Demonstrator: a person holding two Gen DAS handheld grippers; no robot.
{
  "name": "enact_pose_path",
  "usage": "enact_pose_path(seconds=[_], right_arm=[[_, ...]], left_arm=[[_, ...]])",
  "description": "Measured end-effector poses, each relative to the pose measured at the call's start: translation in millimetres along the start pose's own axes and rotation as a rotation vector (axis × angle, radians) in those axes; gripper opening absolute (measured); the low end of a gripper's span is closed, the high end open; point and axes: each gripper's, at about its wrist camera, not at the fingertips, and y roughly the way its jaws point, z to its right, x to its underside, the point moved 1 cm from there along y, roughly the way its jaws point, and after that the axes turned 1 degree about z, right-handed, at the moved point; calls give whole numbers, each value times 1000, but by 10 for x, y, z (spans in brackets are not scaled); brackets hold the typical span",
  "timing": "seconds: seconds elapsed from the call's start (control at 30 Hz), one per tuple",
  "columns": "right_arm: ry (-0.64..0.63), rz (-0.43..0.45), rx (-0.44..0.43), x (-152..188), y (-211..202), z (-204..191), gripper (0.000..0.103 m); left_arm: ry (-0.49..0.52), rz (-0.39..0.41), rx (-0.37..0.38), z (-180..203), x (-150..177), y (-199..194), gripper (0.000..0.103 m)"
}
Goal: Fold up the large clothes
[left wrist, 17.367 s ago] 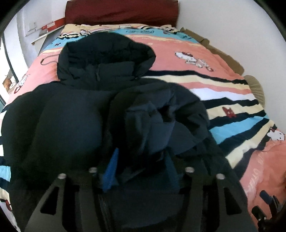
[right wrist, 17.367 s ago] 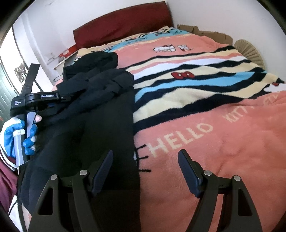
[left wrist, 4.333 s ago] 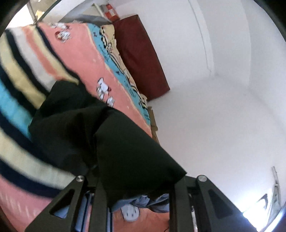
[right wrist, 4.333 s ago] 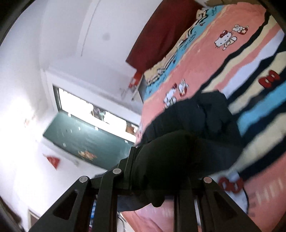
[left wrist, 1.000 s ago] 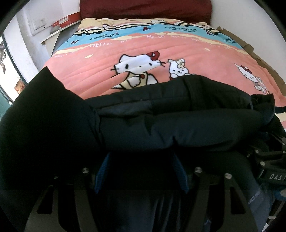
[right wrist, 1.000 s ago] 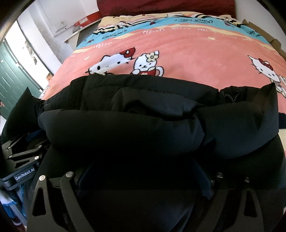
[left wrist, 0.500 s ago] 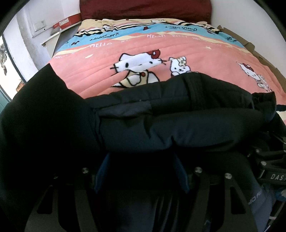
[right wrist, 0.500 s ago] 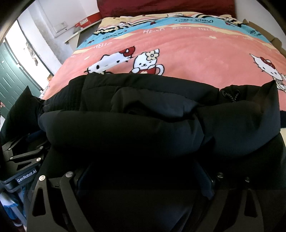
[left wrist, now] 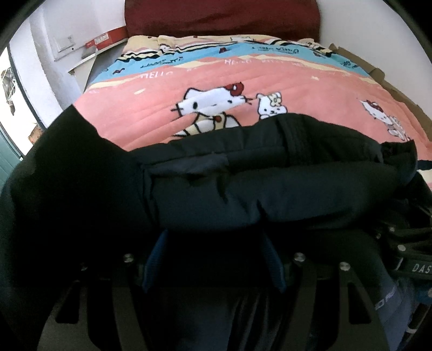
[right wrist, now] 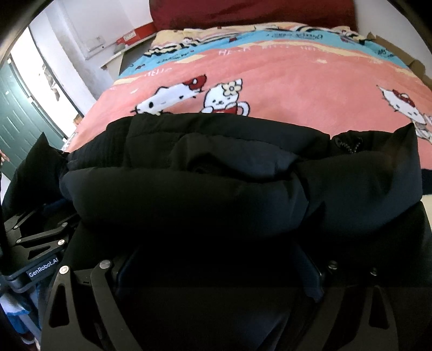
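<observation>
Both views almost unchanged from half a second ago; blanket print slid slightly down-frame. Left gripper (left wrist: 213,259) fingers apart with black jacket (left wrist: 243,189) bulk between them, blue pads showing. Right gripper (right wrist: 218,272) likewise spread around jacket (right wrist: 216,194); whether either pinches cloth, cannot tell. "GenRobot.AI" readable on the left unit in right view. Jacket lies bunched at near bed edge on pink Hello Kitty blanket (left wrist: 297,89), "HELLO" printed; open blanket beyond, up to dark red headboard (right wrist: 251,10).

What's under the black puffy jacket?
The pink cartoon-cat blanket shows past the black puffy jacket's far edge, so it presumably runs beneath. The left tongs' blue pads poke out below; anything else is covered.
</observation>
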Motion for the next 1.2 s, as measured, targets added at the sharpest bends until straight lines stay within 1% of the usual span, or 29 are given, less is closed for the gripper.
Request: enact_pose_path(seconds=[0.1,0.2,0.3,0.4,0.5,0.7,0.8,0.9,0.93,1.0,1.1,1.2], right_arm=[[-16,-7,6,12,-137,-39,93],[-8,-21,-16,8,-318,-20,93],[-2,-5,-10,22,-574,31,94],[-5,21,-1,73,-890,102,95],[-1,42,16,147,-1202,212,96],[56,71,20,334,-1731,403,101],[72,68,16,420,-1905,472,102],[66,58,20,473,-1985,510,102],[65,51,20,493,-1999,527,102],[71,39,9,520,-1982,569,102],[88,19,1,563,-1863,665,102],[113,-14,2,630,-1650,778,102]], left_arm=[[33,-9,-17,16,-8,-136,65],[45,-15,-10,-24,-11,-295,66],[25,12,9,-163,-23,-577,66],[9,36,11,-307,-23,-852,66],[14,51,-24,-479,8,-1156,66],[-40,51,-46,-806,143,-1567,66],[-74,48,-33,-969,245,-1720,66],[-100,32,-11,-1149,329,-1783,66],[-115,17,13,-1228,366,-1768,66],[-142,1,35,-1321,417,-1727,66],[-194,-31,83,-1495,537,-1560,66],[-213,-72,99,-1590,656,-1319,66]])
